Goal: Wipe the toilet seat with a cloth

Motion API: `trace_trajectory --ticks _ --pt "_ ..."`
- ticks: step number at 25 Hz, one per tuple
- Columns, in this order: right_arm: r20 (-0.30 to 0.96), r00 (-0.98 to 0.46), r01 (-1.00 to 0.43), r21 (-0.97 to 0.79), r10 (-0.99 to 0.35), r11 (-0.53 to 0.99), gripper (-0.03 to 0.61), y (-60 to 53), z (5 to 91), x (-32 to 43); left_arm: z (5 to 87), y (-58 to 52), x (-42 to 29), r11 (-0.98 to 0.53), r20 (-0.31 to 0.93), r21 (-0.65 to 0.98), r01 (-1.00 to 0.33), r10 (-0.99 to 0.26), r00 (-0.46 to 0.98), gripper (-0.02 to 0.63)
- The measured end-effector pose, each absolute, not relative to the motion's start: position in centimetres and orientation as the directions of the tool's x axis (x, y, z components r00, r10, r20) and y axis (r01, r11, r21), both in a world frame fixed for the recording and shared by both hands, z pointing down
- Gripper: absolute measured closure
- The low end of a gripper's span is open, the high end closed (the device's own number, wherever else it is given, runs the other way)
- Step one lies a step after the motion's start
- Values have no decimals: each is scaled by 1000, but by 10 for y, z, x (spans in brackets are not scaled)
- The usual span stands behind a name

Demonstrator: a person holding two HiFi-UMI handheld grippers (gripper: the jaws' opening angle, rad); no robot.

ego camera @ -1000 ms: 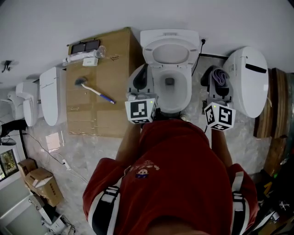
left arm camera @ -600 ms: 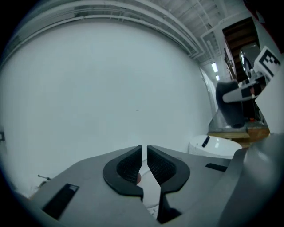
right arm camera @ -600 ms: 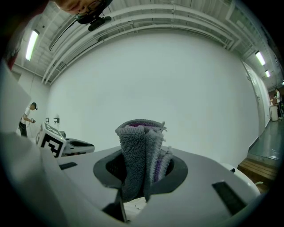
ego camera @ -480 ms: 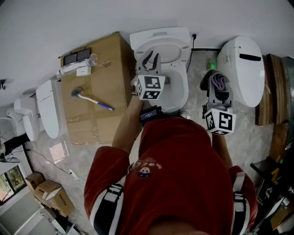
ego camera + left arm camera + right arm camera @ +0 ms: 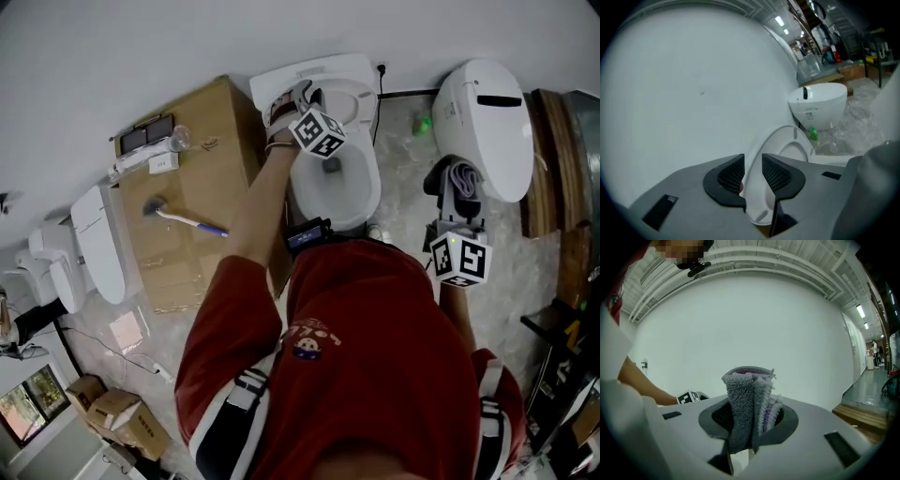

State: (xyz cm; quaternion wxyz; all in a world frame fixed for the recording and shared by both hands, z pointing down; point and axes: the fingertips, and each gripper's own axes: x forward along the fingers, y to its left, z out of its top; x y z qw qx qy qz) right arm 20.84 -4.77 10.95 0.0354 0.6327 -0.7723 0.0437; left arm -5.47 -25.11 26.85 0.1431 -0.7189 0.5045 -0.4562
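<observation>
One cloth (image 5: 749, 399) sits clamped in the right gripper (image 5: 749, 425), well apart from the seat (image 5: 759, 206). That seat stands raised at the wall end of the toilet (image 5: 367, 192). Its rim runs between the jaws of the left gripper (image 5: 753, 171); they have just been opening and stand apart round it.

Marbled floor (image 5: 403, 164) lies round the bowl, with a plain white wall (image 5: 187, 37) behind. A cardboard box (image 5: 202, 178) with a brush (image 5: 183, 217) on top stands just beside the toilet, and another toilet (image 5: 487, 122) stands on the other side.

We see the left arm stretched forward to the seat. The right gripper is held back near the body, about level. The cloth is folded and fuzzy, grey outside and purple within, and it sticks up past the jaws.
</observation>
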Motion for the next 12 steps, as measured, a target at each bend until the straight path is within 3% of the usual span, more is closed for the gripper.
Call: trace_trajectory --ticks 6,12 --pt "130 -133 -991 -11 -983 133 482 -35 112 227 296 -268 -53 -517 557 -746 -419 -830 32 491" --pt "153 -85 -996 -9 -984 85 482 -23 117 239 303 -277 -63 -499 548 -778 -383 -837 -22 501"
